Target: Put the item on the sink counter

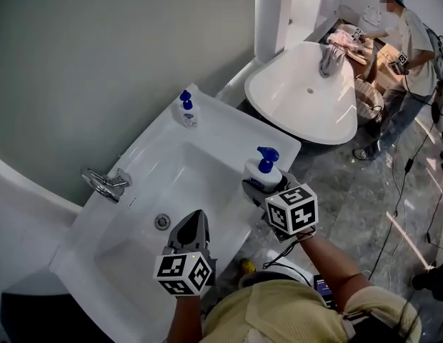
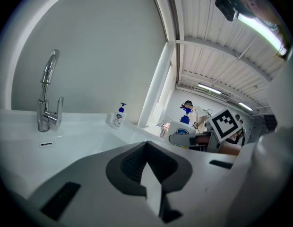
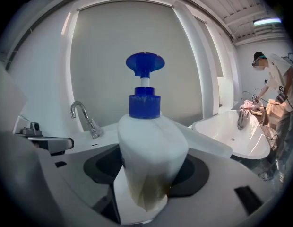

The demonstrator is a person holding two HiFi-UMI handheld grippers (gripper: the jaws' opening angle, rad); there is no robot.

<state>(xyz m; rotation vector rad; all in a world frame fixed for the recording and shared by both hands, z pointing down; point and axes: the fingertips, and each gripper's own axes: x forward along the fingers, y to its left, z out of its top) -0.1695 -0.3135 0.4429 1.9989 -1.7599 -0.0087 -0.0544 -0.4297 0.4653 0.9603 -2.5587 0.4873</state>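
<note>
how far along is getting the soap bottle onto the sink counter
Done: a small soap bottle already stands at the counter's back edge. In hand: the right claw is shut on a pump bottle at the counter's right front corner; whether it rests there is unclear. Left: set it down and let go. The left claw is shut and empty over the basin.

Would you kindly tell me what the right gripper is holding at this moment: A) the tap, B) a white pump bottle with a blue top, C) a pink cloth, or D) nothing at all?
B: the right gripper view shows the right gripper with its jaws closed on the white pump bottle, whose blue pump head rises above them.
</note>
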